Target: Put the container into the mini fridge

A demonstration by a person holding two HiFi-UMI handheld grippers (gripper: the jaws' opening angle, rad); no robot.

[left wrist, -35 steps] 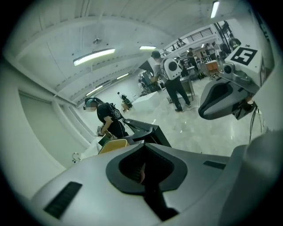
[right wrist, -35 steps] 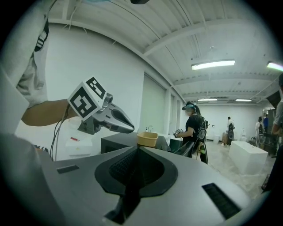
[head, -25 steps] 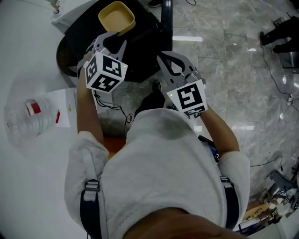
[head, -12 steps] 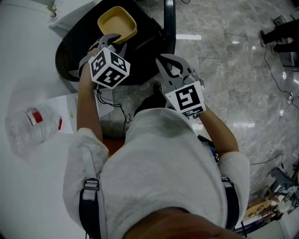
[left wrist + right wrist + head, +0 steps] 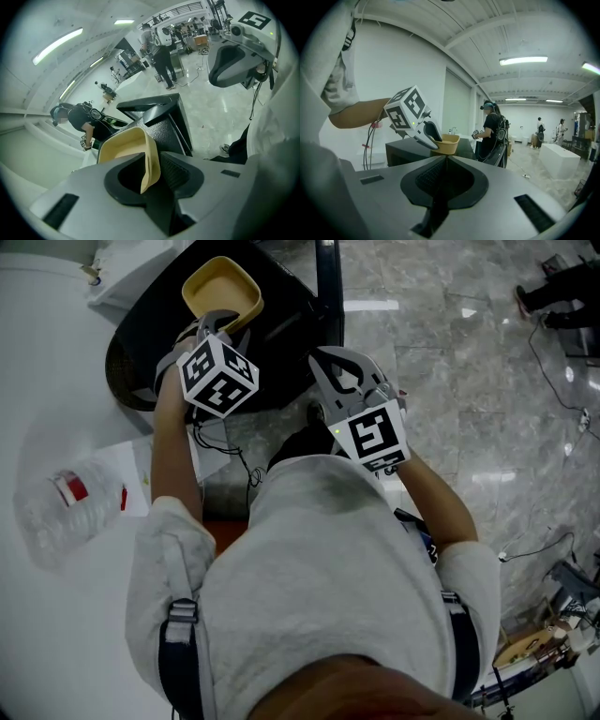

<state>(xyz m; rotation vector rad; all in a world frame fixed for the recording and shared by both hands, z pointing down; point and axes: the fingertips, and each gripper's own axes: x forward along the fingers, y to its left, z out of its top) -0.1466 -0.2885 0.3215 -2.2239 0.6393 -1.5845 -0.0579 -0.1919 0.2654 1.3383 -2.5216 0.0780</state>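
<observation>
A tan square container (image 5: 222,292) hangs over the top of the black mini fridge (image 5: 281,343). My left gripper (image 5: 217,322) is shut on the container's near wall. In the left gripper view that wall (image 5: 151,164) stands clamped between the jaws, above the fridge (image 5: 164,126). My right gripper (image 5: 323,360) hovers to the right of the left one, beside the fridge, shut with nothing in it. The right gripper view looks past its closed jaws (image 5: 446,158) at the left gripper (image 5: 417,124), the container (image 5: 447,143) and the fridge (image 5: 401,150).
A clear plastic bottle (image 5: 67,504) and a sheet of paper (image 5: 139,479) lie on the white table at the left. Grey marble floor (image 5: 469,381) spreads to the right. A dark upright edge (image 5: 328,282) stands by the fridge. Several people (image 5: 493,126) stand in the room.
My left gripper has tipped and sunk toward the fridge top, carrying the container with it. The right gripper has drifted slightly and stays shut.
</observation>
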